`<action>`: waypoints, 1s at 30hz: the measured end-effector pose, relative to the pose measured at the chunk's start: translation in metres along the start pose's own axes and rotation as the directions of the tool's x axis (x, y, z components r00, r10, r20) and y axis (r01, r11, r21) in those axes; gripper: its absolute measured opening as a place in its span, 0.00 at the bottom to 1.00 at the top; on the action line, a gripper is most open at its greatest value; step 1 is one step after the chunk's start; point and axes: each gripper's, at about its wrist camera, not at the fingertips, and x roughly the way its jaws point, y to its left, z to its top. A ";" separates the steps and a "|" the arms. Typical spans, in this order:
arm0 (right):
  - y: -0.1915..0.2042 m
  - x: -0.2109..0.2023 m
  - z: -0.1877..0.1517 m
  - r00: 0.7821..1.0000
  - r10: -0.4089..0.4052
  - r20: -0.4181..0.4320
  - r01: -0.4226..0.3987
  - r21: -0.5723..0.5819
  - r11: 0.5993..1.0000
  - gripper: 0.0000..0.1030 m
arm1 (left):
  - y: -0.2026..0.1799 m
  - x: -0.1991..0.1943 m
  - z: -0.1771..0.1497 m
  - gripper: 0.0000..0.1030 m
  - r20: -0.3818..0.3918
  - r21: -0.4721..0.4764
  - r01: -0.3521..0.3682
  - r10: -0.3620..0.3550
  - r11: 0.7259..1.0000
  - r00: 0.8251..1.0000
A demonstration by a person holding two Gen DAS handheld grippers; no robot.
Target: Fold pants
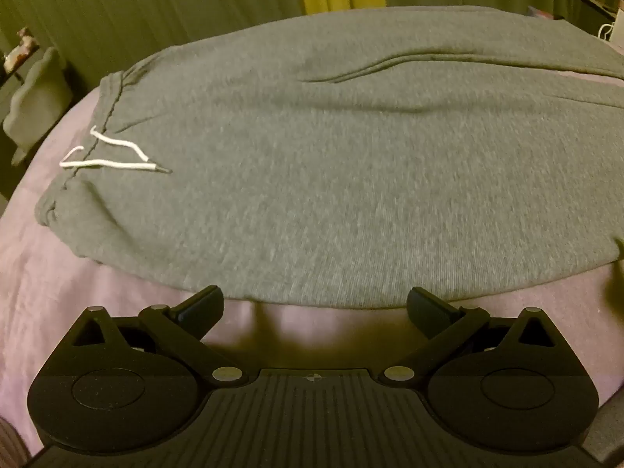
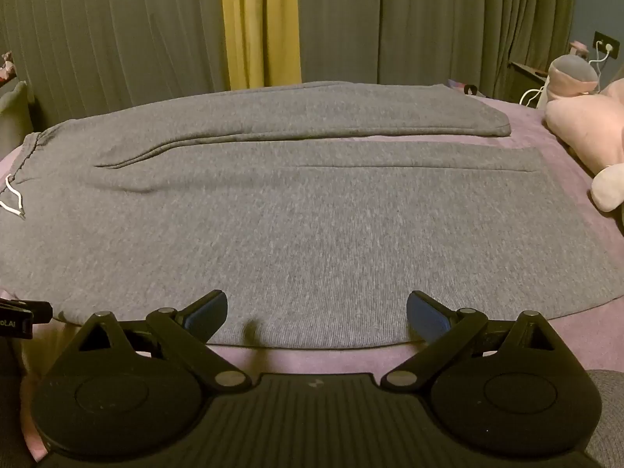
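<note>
Where pink bedsheet (image 1: 78, 273) shows, ribbed grey pants (image 1: 331, 179)

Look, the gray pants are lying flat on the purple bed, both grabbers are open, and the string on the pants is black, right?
Almost. The drawstring is white, not black; the left wrist view shows it at the waistband. The gray pants do lie flat on the purple bed, and the left gripper and right gripper are open.

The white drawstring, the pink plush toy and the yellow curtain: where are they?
white drawstring (image 1: 102, 162): left wrist view, on the lower cord near the waistband.
pink plush toy (image 2: 585, 124): right wrist view, on its body.
yellow curtain (image 2: 260, 23): right wrist view, mid-strip.
</note>
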 end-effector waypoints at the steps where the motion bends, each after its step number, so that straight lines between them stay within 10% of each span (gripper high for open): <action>1: 0.000 0.000 0.000 1.000 0.000 0.001 0.000 0.000 1.000 0.96 | 0.000 0.000 0.000 1.00 0.000 0.000 0.000 0.000 1.000 1.000; 30: 0.002 0.001 -0.002 1.000 -0.003 0.001 0.003 -0.006 1.000 0.96 | 0.001 0.002 0.001 1.00 -0.016 -0.017 0.004 -0.004 1.000 1.000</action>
